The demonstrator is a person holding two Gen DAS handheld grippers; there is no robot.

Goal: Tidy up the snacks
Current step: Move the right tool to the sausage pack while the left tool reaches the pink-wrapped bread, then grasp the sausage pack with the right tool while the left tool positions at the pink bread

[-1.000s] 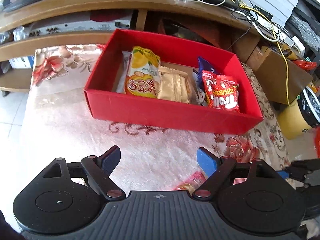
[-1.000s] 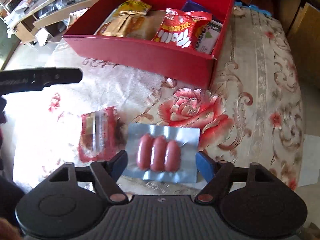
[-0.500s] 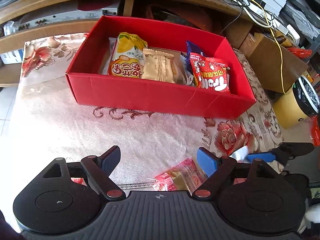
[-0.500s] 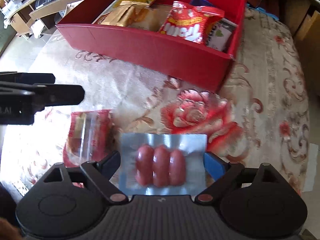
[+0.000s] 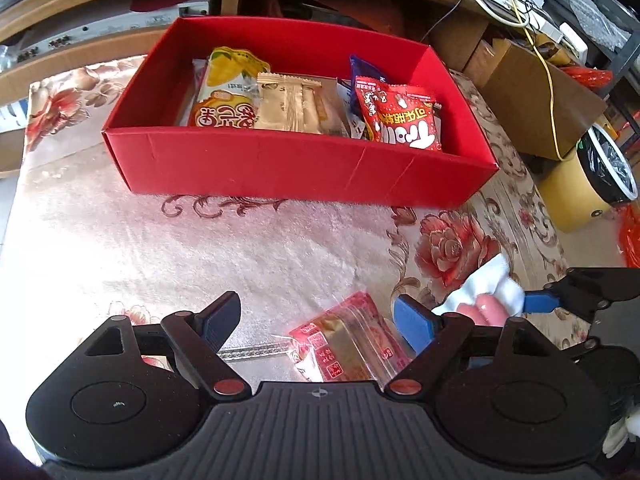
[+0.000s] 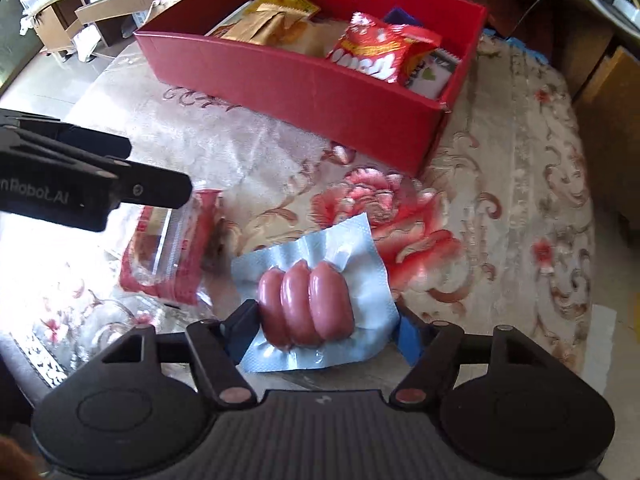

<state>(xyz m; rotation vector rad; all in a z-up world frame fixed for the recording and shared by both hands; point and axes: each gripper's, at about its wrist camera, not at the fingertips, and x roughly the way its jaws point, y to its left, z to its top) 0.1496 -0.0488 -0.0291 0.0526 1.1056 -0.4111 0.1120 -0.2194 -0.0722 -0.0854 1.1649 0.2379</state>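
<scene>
Since the earlier frame, the right gripper [image 6: 326, 326] has closed in on the sausage pack [image 6: 310, 300] and raised it off the floral cloth [image 6: 516, 208]; the pack's foil backing now bows between the fingers [image 6: 244, 326], one pad pressing each side edge. The left gripper [image 5: 316, 316] has also come lower and nearer to the red-and-clear snack packet [image 5: 350, 344].

Right gripper: fingers narrowed onto the sausage pack, three pink sausages facing the camera, pack tilted and clear of the surface.

Left gripper: fingers spread wide, holding nothing. The red-and-clear snack packet lies flat on the cloth between them, closer to the right-hand pad. In the left wrist view the sausage pack and the right gripper's blue pad appear at 3 o'clock.

Red box [image 5: 304, 172]: at 12 o'clock in both views, resting on the cloth. It contains a yellow bag [image 5: 228, 92], a gold wrapper [image 5: 292, 104], a red bag [image 5: 404, 120] and a blue packet [image 5: 362, 70].
</scene>
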